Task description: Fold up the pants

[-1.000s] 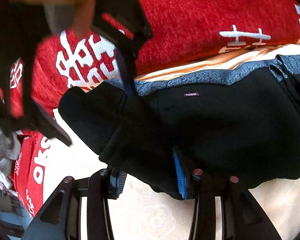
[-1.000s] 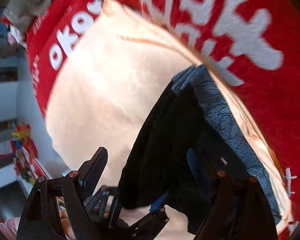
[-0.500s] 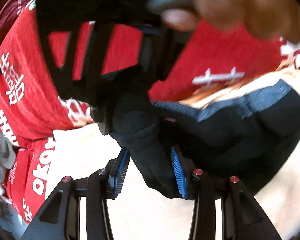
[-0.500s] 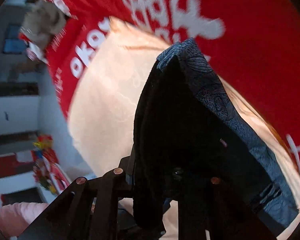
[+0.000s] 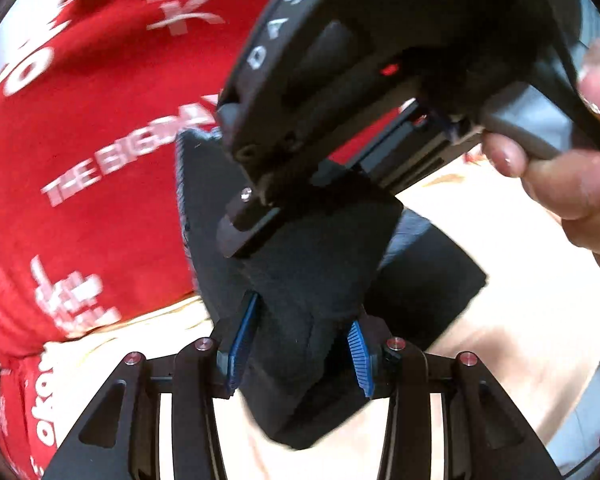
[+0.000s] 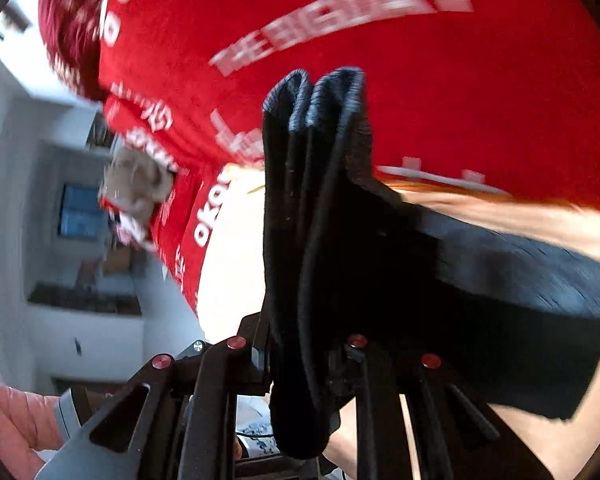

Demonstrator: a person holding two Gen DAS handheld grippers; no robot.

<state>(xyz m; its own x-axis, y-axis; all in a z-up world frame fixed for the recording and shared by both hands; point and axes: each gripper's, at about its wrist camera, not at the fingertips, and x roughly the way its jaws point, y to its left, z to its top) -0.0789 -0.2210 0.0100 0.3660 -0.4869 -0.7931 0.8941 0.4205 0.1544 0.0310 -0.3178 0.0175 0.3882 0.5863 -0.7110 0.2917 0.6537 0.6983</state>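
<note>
Clearly, the black pants (image 5: pixel 312 280) are made of a soft, thick knit, so it is judged that they will sag and slide apart unless all the layers are taken together near the folded edge. The bundle is held up over a cream sheet (image 5: pixel 520 320), close in front of a red blanket with white lettering (image 5: pixel 92 120). In the left wrist view the left gripper (image 5: pixel 300 340) is seen with its blue pads (image 5: pixel 242 338) spread on both sides of the folded cloth; whether they press it cannot be told. The right gripper (image 5: pixel 284 216) is brought in from above, tilted down onto the same bundle, and is carried by a hand (image 5: pixel 572 152) at the right edge. In the right wrist view the right gripper (image 6: pixel 300 356) is closed on several hanging layers of the pants (image 6: pixel 312 200).
</note>
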